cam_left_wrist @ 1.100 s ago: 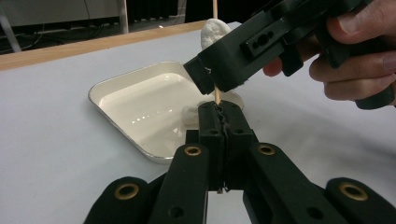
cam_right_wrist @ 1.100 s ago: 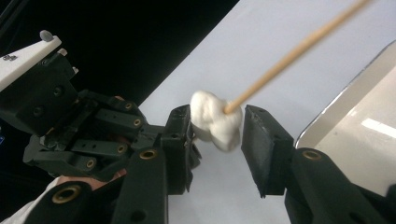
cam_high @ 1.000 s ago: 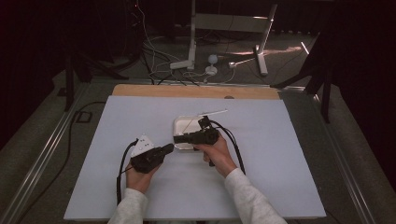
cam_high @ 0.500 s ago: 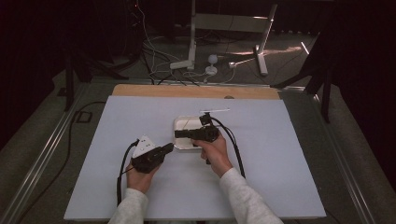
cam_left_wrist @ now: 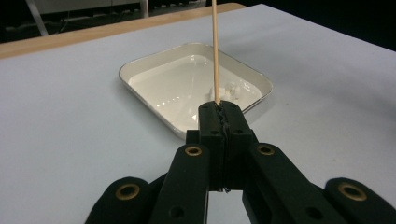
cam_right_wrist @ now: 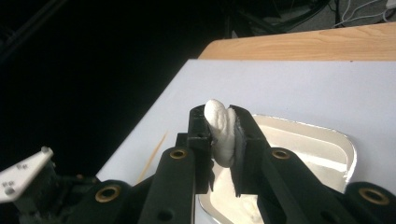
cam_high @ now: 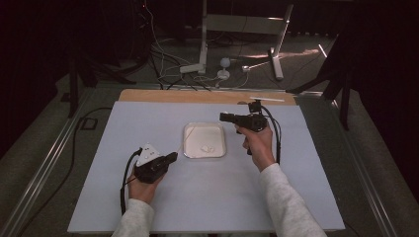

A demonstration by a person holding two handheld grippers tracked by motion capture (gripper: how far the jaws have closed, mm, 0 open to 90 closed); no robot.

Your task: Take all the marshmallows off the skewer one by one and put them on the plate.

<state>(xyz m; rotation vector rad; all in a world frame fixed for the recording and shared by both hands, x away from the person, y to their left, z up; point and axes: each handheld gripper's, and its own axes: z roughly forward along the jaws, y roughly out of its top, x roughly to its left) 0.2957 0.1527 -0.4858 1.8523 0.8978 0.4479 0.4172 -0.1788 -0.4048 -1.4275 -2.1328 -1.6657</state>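
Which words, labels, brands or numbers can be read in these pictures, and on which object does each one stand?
None: no readable text stands on the white tray, the wooden skewer, the white marshmallow, the left gripper, the right gripper or the table.

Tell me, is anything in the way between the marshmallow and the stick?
Nothing visible. The right gripper pinches the marshmallow above the tray's far right side; the left gripper holds the stick up near the tray's left edge, open air between.
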